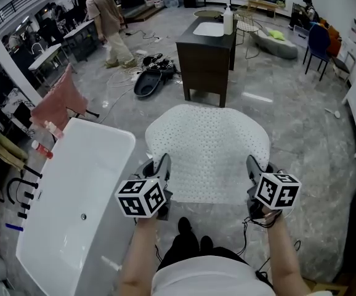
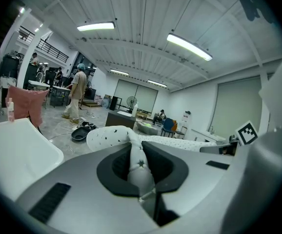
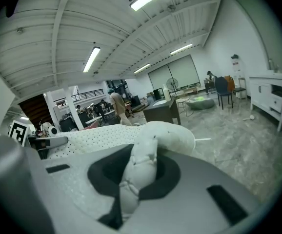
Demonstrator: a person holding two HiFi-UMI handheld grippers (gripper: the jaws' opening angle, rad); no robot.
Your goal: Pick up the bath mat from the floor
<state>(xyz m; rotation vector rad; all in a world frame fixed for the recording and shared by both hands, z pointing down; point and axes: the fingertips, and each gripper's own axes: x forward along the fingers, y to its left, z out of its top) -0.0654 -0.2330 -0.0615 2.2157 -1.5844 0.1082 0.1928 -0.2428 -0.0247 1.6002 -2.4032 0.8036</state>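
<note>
My left gripper (image 1: pixel 161 165) and right gripper (image 1: pixel 254 165) are each clamped on a near corner of the bath mat (image 1: pixel 206 143). It is spread between them above the floor, beside the bathtub (image 1: pixel 73 196). I grip only bunched edges, so I think an uneven tug could pull one corner free.

grey marbled floor (image 1: pixel 289 122) fills the frame. a white bathtub (image 1: pixel 73 208) stands on it at lower left, a dark cabinet (image 1: pixel 206 57) at upper centre, a black basin (image 1: pixel 147 84) just left of that, a blue chair (image 1: pixel 318 45) at upper right.
</note>
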